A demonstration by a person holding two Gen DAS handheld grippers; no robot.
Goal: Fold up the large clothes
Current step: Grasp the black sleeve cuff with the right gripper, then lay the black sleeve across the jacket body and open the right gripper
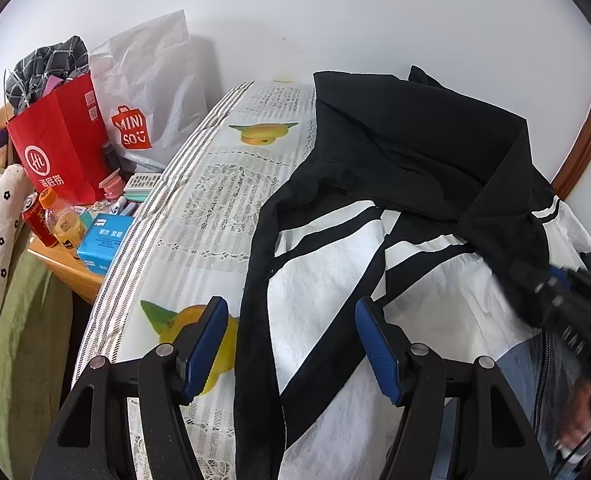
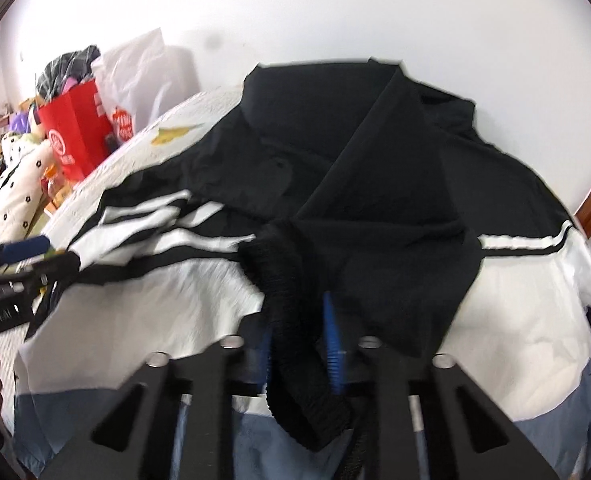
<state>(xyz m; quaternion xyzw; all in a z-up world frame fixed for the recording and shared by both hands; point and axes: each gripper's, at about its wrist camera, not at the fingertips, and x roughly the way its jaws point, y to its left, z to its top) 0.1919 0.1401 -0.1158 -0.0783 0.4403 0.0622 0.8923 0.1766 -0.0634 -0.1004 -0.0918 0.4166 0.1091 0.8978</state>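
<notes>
A large jacket, black on top, white in the middle and grey-blue at the hem, lies on the bed; it also shows in the right wrist view. My left gripper is open just above the jacket's left side, with a folded-in black-edged panel between its blue pads. My right gripper is shut on the black ribbed cuff of a sleeve, held over the jacket's middle. The right gripper also shows at the right edge of the left wrist view. The left gripper shows at the left of the right wrist view.
The bed cover has a fruit print. Left of the bed a wooden bedside table holds a red bag, a white bag, a bottle, a can and a blue box. A white wall is behind.
</notes>
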